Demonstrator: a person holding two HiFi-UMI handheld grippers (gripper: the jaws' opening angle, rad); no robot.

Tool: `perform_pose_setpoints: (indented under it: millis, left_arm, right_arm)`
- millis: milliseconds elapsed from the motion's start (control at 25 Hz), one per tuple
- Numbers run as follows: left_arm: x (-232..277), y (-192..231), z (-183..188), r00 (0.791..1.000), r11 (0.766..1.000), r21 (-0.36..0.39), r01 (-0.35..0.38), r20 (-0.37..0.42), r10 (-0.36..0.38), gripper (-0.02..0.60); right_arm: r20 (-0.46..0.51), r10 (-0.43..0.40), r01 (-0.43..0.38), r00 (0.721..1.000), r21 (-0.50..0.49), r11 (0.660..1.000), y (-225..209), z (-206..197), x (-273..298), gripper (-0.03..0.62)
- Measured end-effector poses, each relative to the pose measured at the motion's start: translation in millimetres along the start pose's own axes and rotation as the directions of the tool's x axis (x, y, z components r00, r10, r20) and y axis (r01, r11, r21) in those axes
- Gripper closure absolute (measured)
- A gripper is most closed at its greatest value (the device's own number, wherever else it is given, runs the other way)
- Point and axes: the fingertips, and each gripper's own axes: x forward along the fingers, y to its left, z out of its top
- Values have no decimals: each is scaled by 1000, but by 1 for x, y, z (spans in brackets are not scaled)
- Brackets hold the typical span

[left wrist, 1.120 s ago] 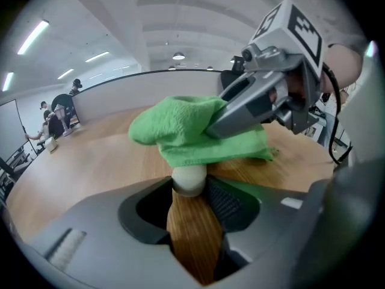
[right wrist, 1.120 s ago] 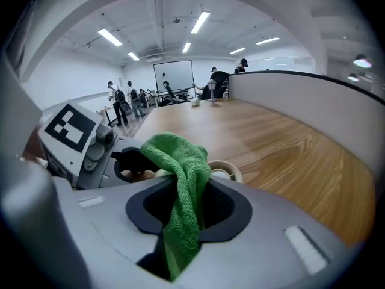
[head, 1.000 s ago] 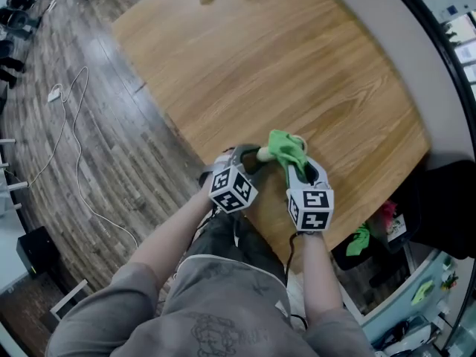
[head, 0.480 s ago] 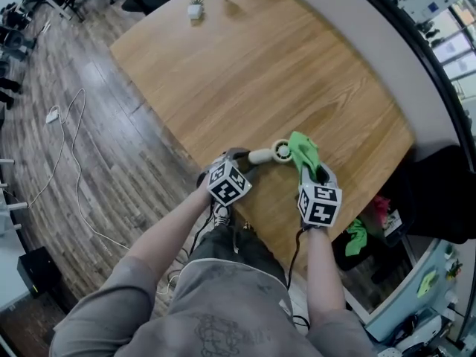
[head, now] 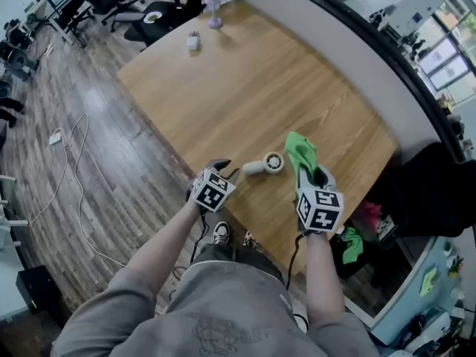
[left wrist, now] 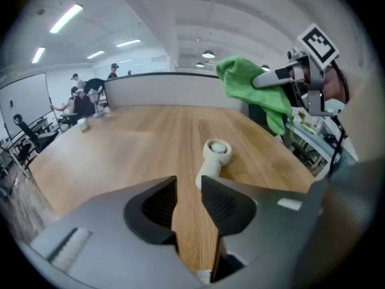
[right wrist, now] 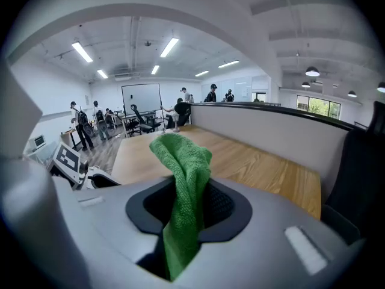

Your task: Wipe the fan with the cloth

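A small cream hand fan point(head: 265, 164) lies on its side on the wooden table point(head: 282, 88) near the front edge. In the left gripper view the fan point(left wrist: 213, 158) lies just beyond my jaws. My left gripper point(head: 222, 167) hovers left of the fan's handle, apart from it. Its jaws are closing, with only bare table showing between them point(left wrist: 189, 188). My right gripper point(head: 309, 172) hangs to the right of the fan, shut on a green cloth point(head: 300, 151). The cloth point(right wrist: 183, 167) stands up out of the jaws point(right wrist: 186, 206) and droops.
A small white pot point(head: 193, 42) and a purple stand point(head: 214, 13) sit at the table's far end. Office chairs point(head: 160, 10) stand beyond. A cable point(head: 74, 147) trails over the floor at left. A dark chair point(head: 431, 192) is at right. People stand far off.
Both grippers have risen and drawn back from the fan. The left one has let go of the handle, and the fan now lies free. The cloth has come off the fan's head.
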Motion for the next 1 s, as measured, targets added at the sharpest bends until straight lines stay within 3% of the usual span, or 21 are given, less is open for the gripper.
perform_pose_setpoints:
  millis: [80, 320, 680, 1000]
  left_arm:
    - [-24, 12, 27, 996, 998, -29, -59, 64, 61, 527]
    - [-94, 32, 100, 960, 988, 0, -156, 236, 152, 535]
    - [-188, 24, 194, 868, 971, 66, -228, 465, 172, 565]
    - [-264, 3, 242, 770, 955, 113, -273, 621, 147, 576]
  right_arm:
    - [49, 16, -16, 999, -2, 1000, 6, 22, -13, 496]
    - [204, 79, -78, 976, -10, 997, 22, 89, -60, 496]
    - [431, 106, -80, 896, -78, 994, 39, 167, -146, 496]
    - [531, 110, -63, 840, -106, 992, 45, 194, -207, 496]
